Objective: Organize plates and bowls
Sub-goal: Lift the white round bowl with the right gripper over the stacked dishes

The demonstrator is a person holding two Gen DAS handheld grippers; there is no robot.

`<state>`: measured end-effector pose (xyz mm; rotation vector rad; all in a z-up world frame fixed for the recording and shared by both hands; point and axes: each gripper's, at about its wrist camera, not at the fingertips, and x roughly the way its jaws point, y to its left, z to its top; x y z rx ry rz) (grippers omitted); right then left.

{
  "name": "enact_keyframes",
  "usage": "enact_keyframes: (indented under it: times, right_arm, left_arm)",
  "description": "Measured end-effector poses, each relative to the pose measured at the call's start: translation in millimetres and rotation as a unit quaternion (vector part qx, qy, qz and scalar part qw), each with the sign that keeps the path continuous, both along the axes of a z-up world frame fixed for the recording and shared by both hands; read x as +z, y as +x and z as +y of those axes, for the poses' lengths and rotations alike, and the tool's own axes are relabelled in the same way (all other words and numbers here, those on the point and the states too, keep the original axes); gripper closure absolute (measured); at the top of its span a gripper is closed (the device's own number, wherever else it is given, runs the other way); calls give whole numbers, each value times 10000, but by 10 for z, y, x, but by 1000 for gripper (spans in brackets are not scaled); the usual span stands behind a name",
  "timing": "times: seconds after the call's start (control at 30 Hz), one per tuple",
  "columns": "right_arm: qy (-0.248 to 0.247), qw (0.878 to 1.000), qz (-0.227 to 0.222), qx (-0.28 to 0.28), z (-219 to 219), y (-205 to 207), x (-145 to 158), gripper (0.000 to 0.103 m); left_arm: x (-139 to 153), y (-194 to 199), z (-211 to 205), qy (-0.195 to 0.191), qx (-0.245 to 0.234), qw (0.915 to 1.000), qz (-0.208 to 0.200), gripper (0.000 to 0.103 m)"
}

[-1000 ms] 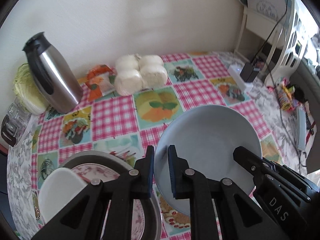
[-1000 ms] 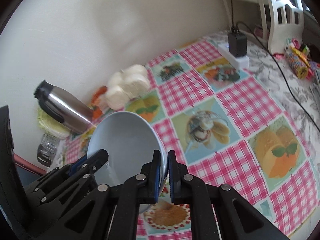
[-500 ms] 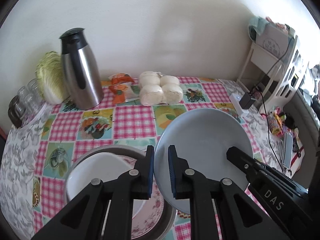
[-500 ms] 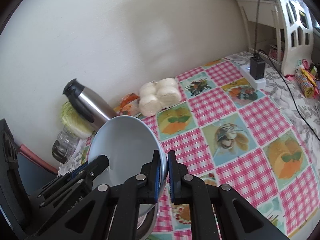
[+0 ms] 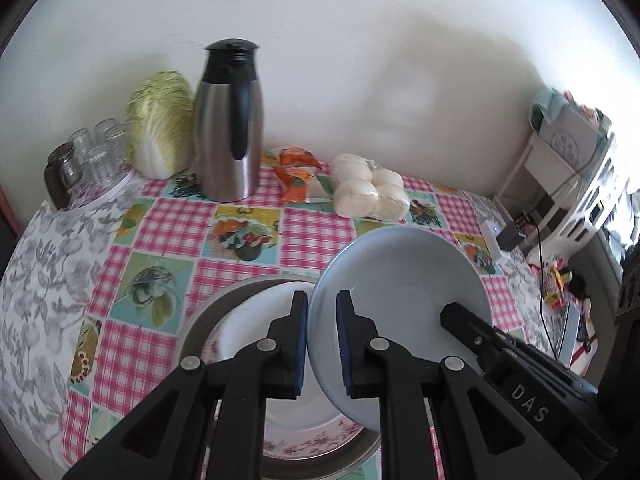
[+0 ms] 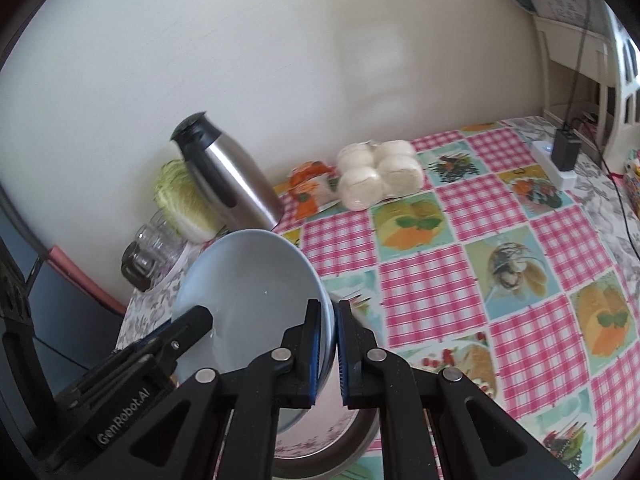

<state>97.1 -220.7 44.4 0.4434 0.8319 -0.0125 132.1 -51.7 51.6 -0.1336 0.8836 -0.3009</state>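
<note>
Held the pale blue bowl up tilted, right above the metal basin with its white dish. Left gripper clamped on one rim, right gripper pinching the opposite rim. Steel thermos well behind basin.

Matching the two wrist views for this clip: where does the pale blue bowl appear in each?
Left wrist view: the pale blue bowl sits lower centre-right, its rim gripped by the left hand-held gripper.
Right wrist view: it sits lower left of centre, gripped by the right hand-held gripper.
Shared landmark: the steel thermos jug with black lid by the wall.
</note>
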Motion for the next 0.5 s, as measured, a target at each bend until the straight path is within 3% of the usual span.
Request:
enact_keyframes:
  times: [0.5]
  right_arm:
    - [-149, 9985, 158, 502, 552, 127, -114, 94]
  left_arm:
    - [-176, 28, 538, -253, 457, 9984, 229, 89]
